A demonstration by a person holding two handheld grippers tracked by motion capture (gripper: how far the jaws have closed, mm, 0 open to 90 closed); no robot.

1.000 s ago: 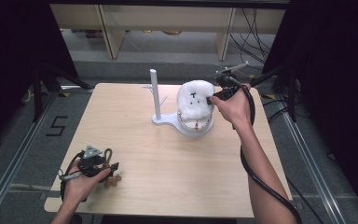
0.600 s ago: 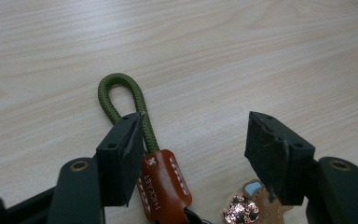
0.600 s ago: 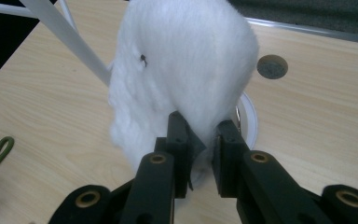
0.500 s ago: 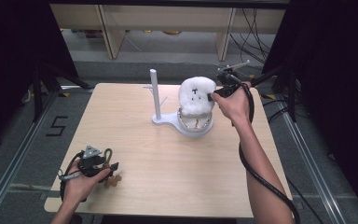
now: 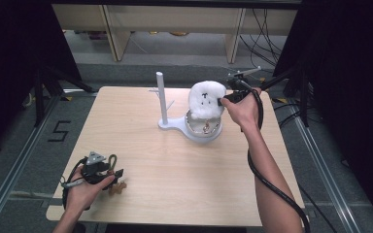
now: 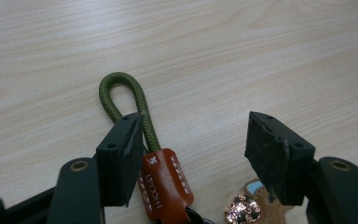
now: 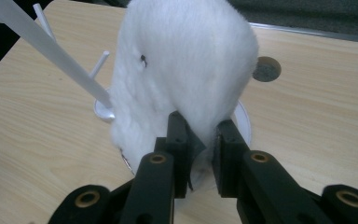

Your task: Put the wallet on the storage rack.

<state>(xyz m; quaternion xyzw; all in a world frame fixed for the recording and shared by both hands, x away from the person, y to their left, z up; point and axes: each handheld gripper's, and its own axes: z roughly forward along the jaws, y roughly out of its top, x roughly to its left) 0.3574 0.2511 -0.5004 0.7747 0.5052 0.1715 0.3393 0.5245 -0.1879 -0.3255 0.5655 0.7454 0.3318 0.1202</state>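
A white fluffy plush [image 5: 206,99] hangs just above the round dish [image 5: 197,137] of a white stand. My right gripper [image 5: 222,101] is shut on the plush's right edge. In the right gripper view the jaws pinch the plush [image 7: 182,65] at its lower edge, where my right gripper [image 7: 203,135] meets it over the dish rim [image 7: 244,121]. Near the table's front left corner my left gripper [image 5: 116,175] stands open over a keychain [image 5: 112,160]. Its green cord loop [image 6: 121,93] and brown leather tab [image 6: 164,186] lie against the left jaw of my left gripper [image 6: 198,144], with a shiny charm [image 6: 242,210] beside them.
The stand's upright white post [image 5: 161,97] with short side pegs rises left of the dish. Some small trinkets lie in the dish under the plush. A round grey cap [image 7: 266,69] is set in the tabletop behind the dish. Shelving stands beyond the table's far edge.
My right gripper has lifted the plush a little, so more of the dish shows under it. The left gripper has stayed where it was.
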